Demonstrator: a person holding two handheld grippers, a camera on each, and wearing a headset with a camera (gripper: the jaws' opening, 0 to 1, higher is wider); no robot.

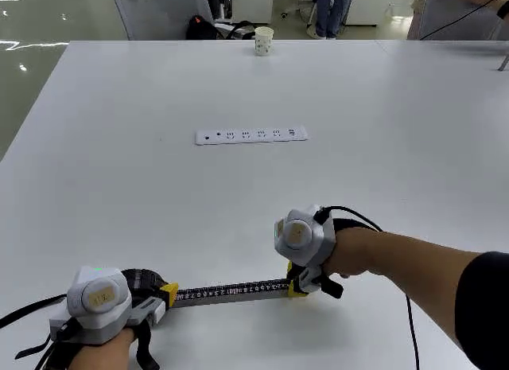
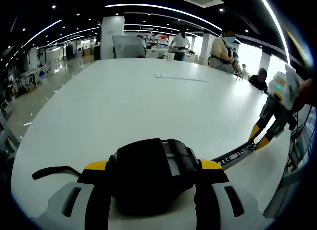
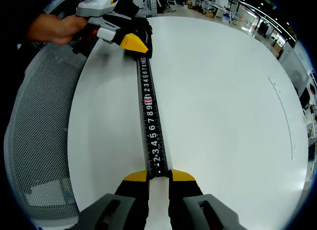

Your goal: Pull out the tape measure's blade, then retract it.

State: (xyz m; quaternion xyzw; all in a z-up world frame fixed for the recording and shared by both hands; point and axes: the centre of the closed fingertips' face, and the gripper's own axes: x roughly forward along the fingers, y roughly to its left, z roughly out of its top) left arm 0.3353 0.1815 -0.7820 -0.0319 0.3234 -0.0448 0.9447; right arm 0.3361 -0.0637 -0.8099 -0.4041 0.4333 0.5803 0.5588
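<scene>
Head view: tape measure case (image 1: 141, 280) mostly hidden behind left gripper (image 1: 163, 294); blade (image 1: 231, 290) tip buried between right gripper (image 1: 294, 289) jaws; blade numerals too small to read. Left gripper rear cut by bottom edge. Print on paper cup (image 1: 264, 40) illegible. Far person (image 1: 328, 10) cropped at top edge.

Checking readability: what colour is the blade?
The blade is black with white numerals; right gripper view.

A white power strip (image 1: 251, 135) lies flat midway across the white table (image 1: 143, 179) — well apart from a paper cup (image 1: 264, 40) standing upright near the far edge. A grey mesh chair (image 3: 34, 141) sits just beside the table.
</scene>
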